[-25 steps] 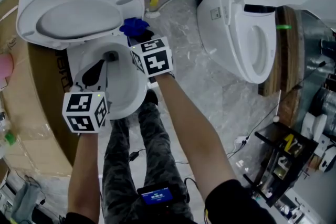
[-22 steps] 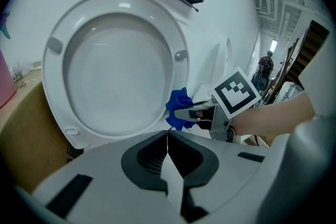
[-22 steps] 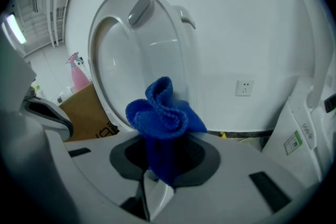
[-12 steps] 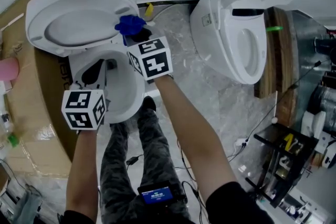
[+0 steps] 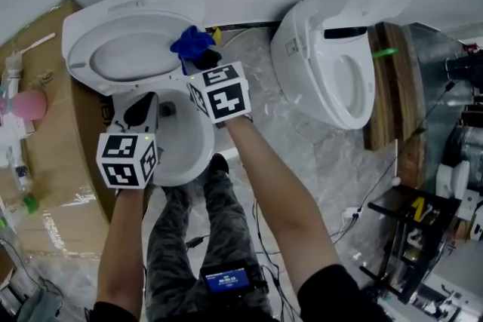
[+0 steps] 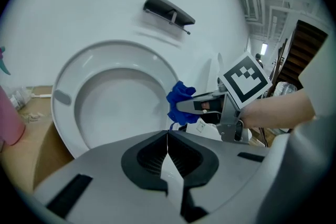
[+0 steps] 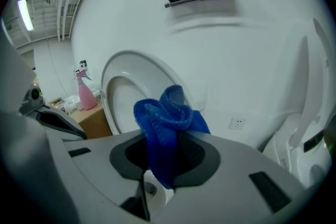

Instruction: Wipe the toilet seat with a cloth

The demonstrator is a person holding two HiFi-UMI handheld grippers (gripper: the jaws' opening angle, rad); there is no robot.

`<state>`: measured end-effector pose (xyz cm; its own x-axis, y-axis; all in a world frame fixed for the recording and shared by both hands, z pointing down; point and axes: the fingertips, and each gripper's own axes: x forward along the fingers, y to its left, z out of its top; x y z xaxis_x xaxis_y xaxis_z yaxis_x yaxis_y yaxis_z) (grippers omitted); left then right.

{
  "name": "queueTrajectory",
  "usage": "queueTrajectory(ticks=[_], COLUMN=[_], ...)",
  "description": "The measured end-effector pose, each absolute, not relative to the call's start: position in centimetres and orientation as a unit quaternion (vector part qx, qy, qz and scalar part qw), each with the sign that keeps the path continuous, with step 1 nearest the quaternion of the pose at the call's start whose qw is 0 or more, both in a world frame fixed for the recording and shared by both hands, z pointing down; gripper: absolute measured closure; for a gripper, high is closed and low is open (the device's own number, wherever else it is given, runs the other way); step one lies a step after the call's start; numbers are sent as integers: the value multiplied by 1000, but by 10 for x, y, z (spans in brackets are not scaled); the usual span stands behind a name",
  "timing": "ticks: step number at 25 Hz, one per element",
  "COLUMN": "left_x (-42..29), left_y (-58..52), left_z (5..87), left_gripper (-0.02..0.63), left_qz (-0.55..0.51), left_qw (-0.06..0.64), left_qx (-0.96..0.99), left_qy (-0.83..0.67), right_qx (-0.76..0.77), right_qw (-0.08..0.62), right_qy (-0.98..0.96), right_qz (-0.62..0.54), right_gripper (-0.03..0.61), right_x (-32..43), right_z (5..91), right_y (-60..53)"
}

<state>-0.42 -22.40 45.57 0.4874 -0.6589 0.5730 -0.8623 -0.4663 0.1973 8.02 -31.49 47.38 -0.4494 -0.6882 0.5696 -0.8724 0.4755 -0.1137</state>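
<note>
Head view. Bowl at centre. Raised seat stands behind it, at 11 o'clock. Cloth is beside the seat's 3 o'clock edge. Second toilet at the bowl's 2 o'clock. Box at 9 o'clock, bottle on it.

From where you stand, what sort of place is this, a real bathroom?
Probably a workshop or test space rather than a home bathroom: a toilet with its lid up stands beside a second toilet, with cardboard boxes at the left and a rack of gear at the right.
</note>
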Motion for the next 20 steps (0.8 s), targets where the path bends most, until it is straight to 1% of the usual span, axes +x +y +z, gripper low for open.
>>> queueTrajectory(ticks=[6, 11, 20], left_x=[-25, -39, -107], left_y=[-230, -229, -233], left_z=[432, 415, 399], left_gripper=[603, 603, 603], left_qz=[192, 184, 182], left_qw=[231, 225, 208], left_qx=[827, 828, 810], left_qy=[-475, -480, -517], right_qx=[461, 440, 399], right_qw=[225, 213, 209], right_qy=[-841, -857, -884], right_qz=[173, 162, 122], right_gripper=[480, 480, 488], right_x=[58, 24, -49], right_z=[435, 391, 367], right_y=[-316, -330, -338])
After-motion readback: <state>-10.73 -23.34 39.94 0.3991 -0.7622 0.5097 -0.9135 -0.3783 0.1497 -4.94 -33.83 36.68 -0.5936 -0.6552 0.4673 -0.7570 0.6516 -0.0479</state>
